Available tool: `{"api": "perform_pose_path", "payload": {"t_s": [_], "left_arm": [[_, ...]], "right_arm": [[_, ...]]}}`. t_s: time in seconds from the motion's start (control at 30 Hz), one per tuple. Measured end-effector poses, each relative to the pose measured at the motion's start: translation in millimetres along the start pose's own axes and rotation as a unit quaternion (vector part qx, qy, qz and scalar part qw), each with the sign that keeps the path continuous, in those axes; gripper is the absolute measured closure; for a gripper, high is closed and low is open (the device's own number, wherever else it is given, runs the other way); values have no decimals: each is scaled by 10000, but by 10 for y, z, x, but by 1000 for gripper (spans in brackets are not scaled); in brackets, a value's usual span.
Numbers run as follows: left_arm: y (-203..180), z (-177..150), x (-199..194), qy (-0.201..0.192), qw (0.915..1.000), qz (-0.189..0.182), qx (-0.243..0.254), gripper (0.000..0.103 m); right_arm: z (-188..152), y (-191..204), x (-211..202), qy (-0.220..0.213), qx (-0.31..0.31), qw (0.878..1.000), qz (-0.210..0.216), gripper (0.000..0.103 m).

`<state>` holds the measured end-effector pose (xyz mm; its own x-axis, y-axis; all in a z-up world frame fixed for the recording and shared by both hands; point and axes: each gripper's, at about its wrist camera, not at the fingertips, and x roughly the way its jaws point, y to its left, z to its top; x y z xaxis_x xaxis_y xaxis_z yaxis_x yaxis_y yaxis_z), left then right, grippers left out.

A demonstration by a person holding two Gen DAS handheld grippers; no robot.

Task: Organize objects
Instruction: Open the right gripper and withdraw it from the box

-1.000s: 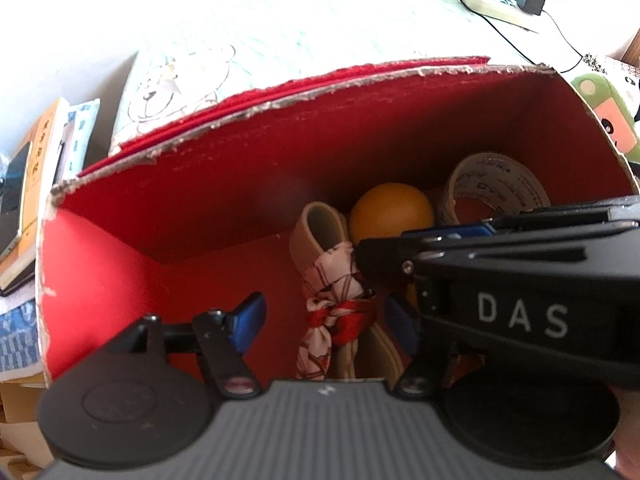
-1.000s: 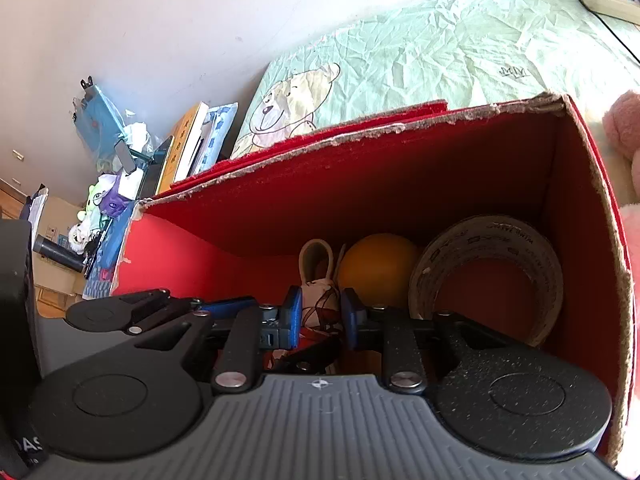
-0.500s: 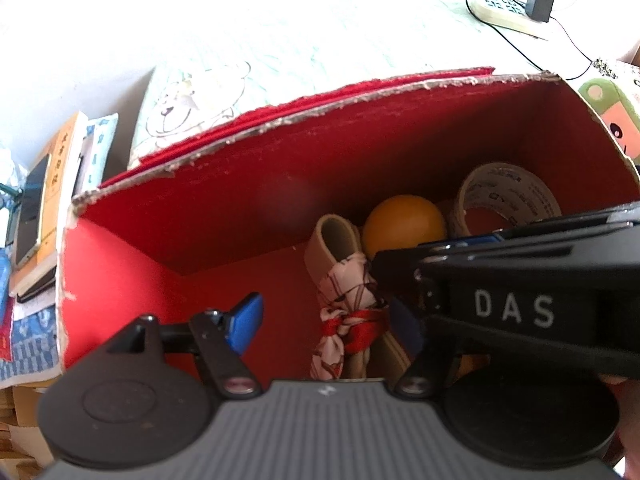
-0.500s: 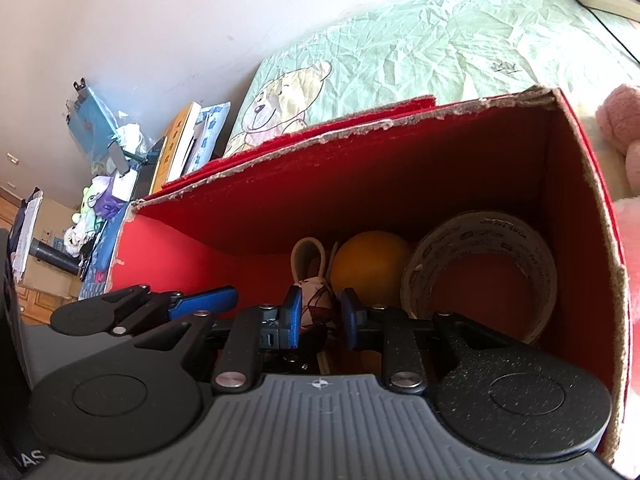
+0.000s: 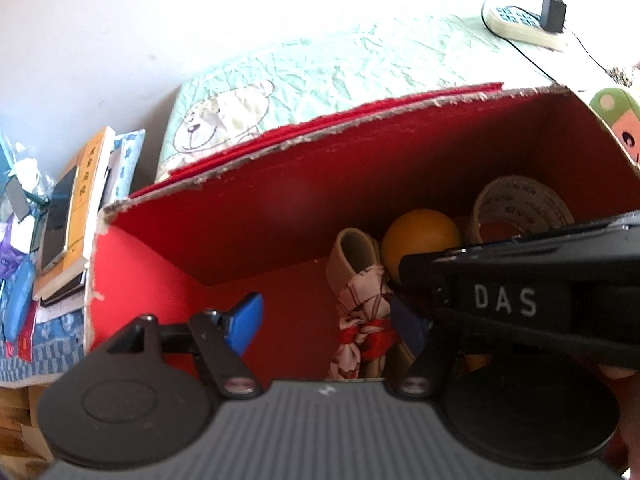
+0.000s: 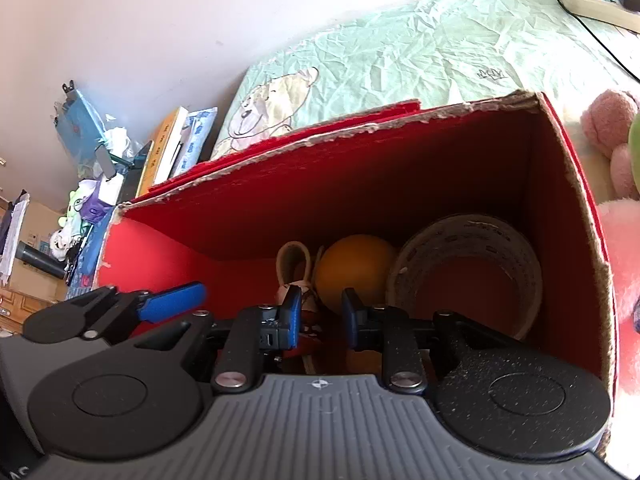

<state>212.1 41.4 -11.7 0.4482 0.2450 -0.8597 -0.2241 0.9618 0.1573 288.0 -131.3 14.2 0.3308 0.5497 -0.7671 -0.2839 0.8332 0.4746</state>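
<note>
Nearest to the cameras, both tools hang tilted down over the open red cardboard box [image 6: 420, 184]. The left gripper [image 5: 328, 322] has its blue pads spread wide and nothing between them, just the red floor and the scarf below. The right gripper [image 6: 320, 316] sits at a narrow gap, also empty as far as I can tell; the stuff under it is just beyond the pads, not pinched.

Right below the pads is the beige strap with a red-and-white patterned scarf knotted round it [image 5: 366, 300], lying mid-box. Behind it, against the far wall, the orange ball [image 6: 358, 272], touching or almost touching the strap. In the far right corner, the big roll of clear printed tape [image 6: 468, 276] stands on edge beside the ball.

What could go wrong, I reckon: the two tools are crowded together in there, so they could knock each other. A sloppy grab at the scarf might nudge the ball loose or tip the tape roll.
</note>
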Motion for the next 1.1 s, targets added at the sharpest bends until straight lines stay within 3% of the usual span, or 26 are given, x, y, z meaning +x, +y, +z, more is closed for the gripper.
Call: {"api": "perform_pose_path", "payload": {"t_s": [0.17,0.5,0.77,0.9,1.1], "left_arm": [[-52,24,11,0,9991,408,-108,28],[82,-16,-139,126,9968,539,-577,28],[-4,-186,-382,-108,9945,698,-776,29],[-76,-267,-588,-368,9928,779,-831,28],[-165,-356,-805,-453,9910,801,-970,25]], "right_arm": [[8,40,-10,20,-108,9999,-126,78],[6,40,-87,-124,-95,9998,-109,77],[-124,71,-308,-545,-272,9981,-131,77],[-230,93,-457,-832,-398,9957,-99,68],[-347,114,-639,-1040,-510,9933,-24,64]]}}
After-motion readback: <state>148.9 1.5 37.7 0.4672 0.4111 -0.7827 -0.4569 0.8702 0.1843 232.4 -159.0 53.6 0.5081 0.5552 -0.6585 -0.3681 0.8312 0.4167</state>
